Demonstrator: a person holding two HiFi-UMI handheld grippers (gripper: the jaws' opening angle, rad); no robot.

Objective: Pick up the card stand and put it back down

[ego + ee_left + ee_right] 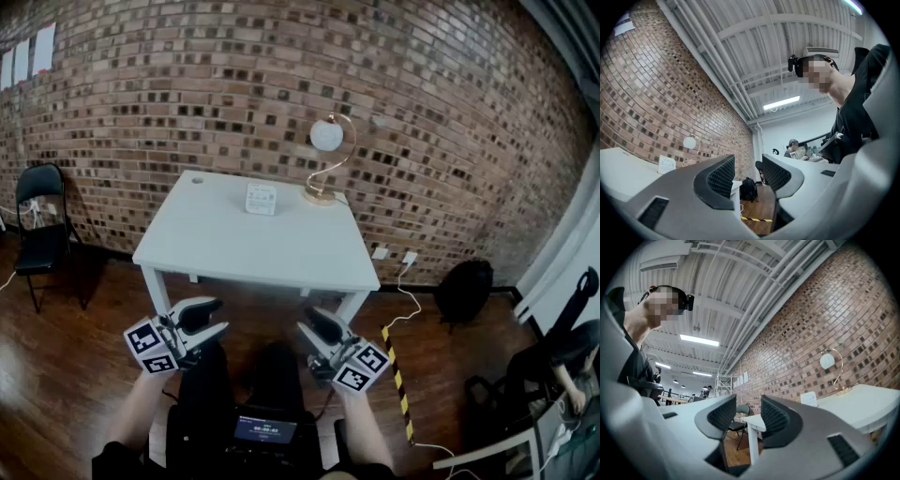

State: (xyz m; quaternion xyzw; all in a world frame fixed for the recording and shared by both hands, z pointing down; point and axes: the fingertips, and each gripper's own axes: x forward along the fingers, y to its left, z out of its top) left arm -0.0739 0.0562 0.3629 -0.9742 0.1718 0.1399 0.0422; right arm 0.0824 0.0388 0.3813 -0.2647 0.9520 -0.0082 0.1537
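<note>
Looking down from the head view, a white table (253, 248) stands against a brick wall (187, 84). The card stand (261, 199) sits upright near the table's far edge, toward the far right corner, with a globe lamp (324, 155) just beside it on the right. Both tools hover low in front of the table's near edge, well apart from the stand: the left gripper (214, 319) and the right gripper (309, 324), each with its jaws spread and nothing in them. A black chair (39, 225) stands off the table's left side and a black backpack (466, 287) lies on the floor to its right.

Seen from the left gripper view, the jaws are released with only floor and the backpack showing through the gap; the stand shows small on the table at the left.

From the right gripper view, the jaws are likewise released and empty, framing the table's leg and the chair; the stand shows on the table at the right, below the lamp.
</note>
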